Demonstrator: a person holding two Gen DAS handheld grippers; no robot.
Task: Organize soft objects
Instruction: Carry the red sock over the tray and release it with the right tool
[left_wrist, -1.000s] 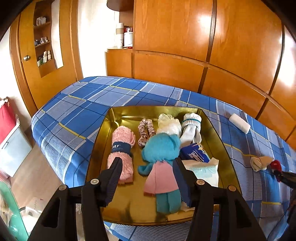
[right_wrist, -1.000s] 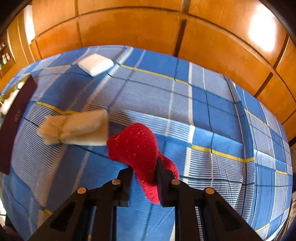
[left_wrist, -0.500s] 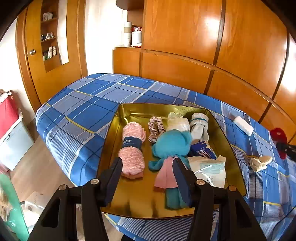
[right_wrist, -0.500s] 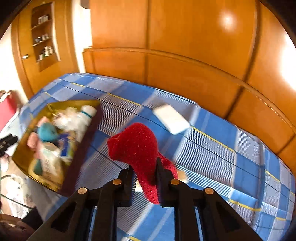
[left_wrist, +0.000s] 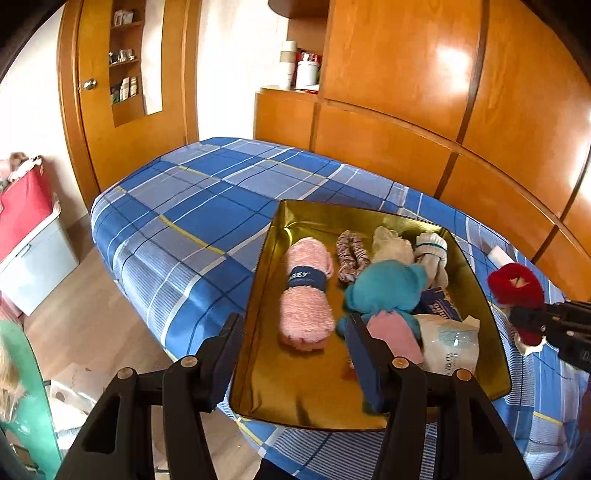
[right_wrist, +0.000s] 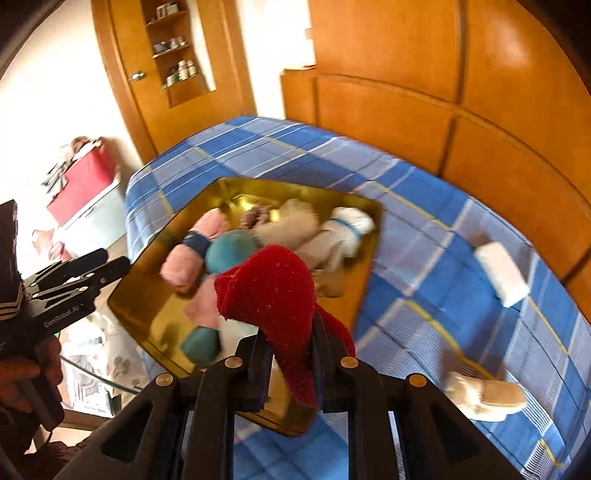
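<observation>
A gold tray (left_wrist: 258, 295) lies on the blue plaid bed. It holds a rolled pink towel (left_wrist: 304, 291), a striped scrunchie (left_wrist: 351, 256), a teal plush (left_wrist: 384, 288), a white sock (left_wrist: 432, 254) and a tissue pack (left_wrist: 448, 343). My right gripper (right_wrist: 291, 354) is shut on a red soft piece (right_wrist: 273, 288), held above the tray's (right_wrist: 140, 280) near corner. In the left wrist view that red piece (left_wrist: 515, 284) hangs at the tray's right edge. My left gripper (left_wrist: 295, 354) stands open over the tray's near left wall, holding nothing.
A white folded pad (right_wrist: 502, 275) and a beige sock (right_wrist: 484, 397) lie on the bedspread right of the tray. Wooden wardrobe panels back the bed. A red box on a grey bin (left_wrist: 26, 210) stands on the floor at the left.
My right gripper has carried the red piece from the right side of the bed over to the tray, rolling as it went. The left gripper drifted a little to the left.
</observation>
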